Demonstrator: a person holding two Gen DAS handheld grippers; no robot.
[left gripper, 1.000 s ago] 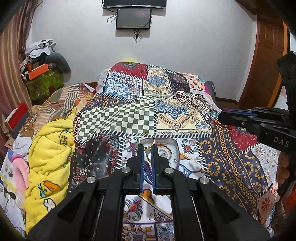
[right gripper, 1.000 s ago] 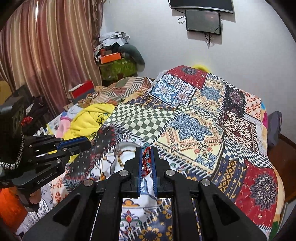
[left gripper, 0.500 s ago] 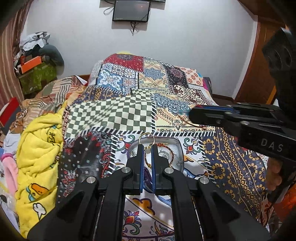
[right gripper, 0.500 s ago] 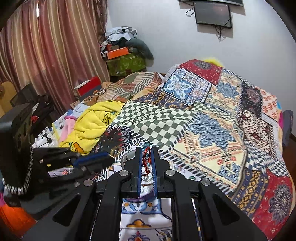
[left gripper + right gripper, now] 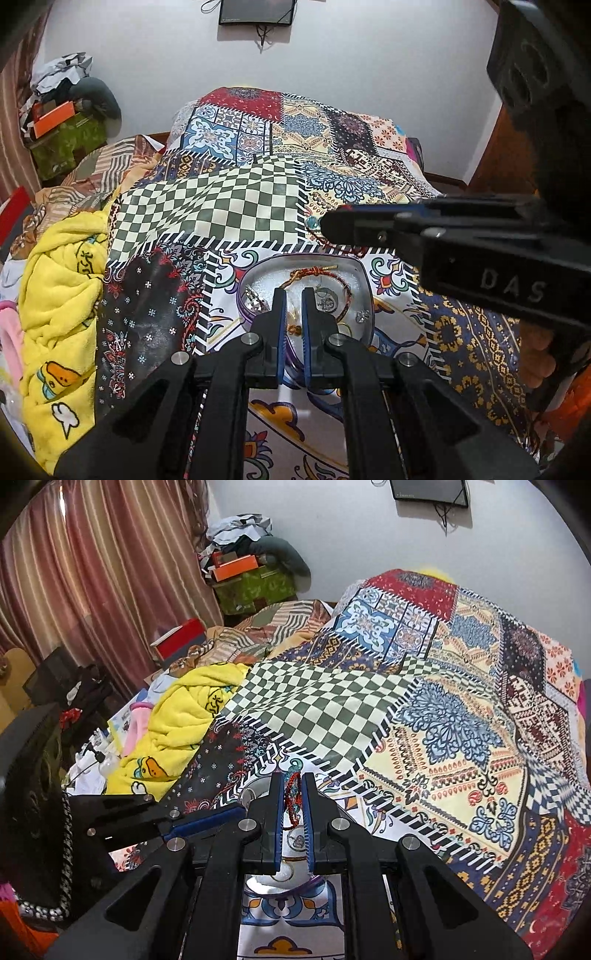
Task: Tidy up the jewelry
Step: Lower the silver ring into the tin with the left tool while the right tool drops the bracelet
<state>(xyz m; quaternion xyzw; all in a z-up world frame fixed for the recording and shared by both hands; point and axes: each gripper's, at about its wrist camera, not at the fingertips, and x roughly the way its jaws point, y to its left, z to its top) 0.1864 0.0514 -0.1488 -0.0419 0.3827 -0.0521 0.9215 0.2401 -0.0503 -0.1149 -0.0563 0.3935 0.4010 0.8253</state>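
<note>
Gripping red bracelet [image 5: 292,797], R gripper [image 5: 293,794] over tin [image 5: 364,273].

Open quilt [image 5: 454,738] beyond & to the right of the tin [image 5: 364,275]: free room for approach. Right gripper [image 5: 334,223] reaches across just past the tin's far rim, blocking that side for the left gripper [image 5: 293,295]. Yellow blanket [image 5: 62,291] heaped along the left edge.

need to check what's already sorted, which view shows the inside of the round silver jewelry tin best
The left wrist view: it looks down into the round silver jewelry tin, showing a red cord bracelet and small silver pieces. In the right wrist view the tin is mostly hidden behind the right gripper.
</note>
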